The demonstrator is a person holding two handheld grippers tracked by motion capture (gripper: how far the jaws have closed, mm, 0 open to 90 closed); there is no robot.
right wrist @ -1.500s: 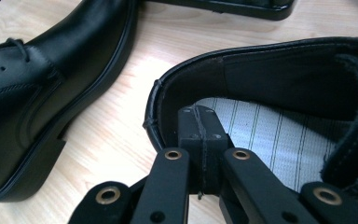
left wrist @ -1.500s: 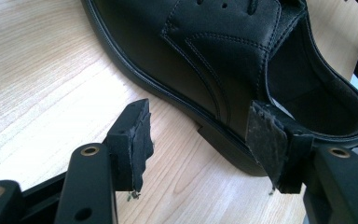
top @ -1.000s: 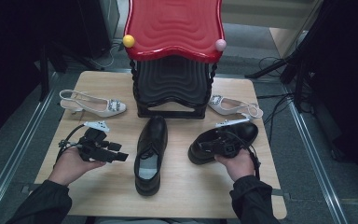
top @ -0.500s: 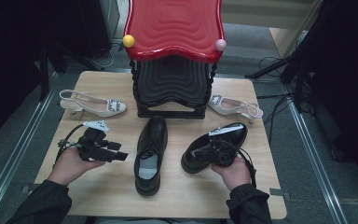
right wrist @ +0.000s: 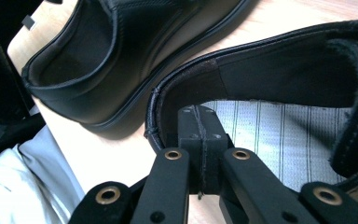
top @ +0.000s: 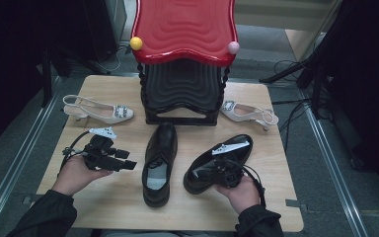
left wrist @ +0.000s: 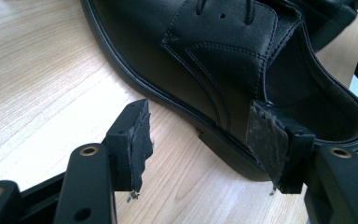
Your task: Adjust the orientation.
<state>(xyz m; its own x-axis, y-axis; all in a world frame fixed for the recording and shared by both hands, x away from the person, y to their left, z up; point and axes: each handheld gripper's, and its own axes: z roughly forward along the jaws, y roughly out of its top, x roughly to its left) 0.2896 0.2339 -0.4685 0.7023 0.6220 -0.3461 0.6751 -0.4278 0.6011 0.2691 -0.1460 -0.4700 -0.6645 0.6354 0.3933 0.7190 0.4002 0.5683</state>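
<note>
In the right gripper view the right gripper [right wrist: 198, 140] is seen with its fingers pressed together, hooked over the heel rim of the right black shoe [right wrist: 279, 93]. In the high view that shoe [top: 217, 160] lies at lower right of the desk [top: 123, 202], its long axis slanted toward the upper right. The left gripper [left wrist: 205, 140] is held with fingers spread wide and empty, just short of the left black shoe [left wrist: 223, 60], which lies to their upper right; in the high view its long axis runs up the frame.
</note>
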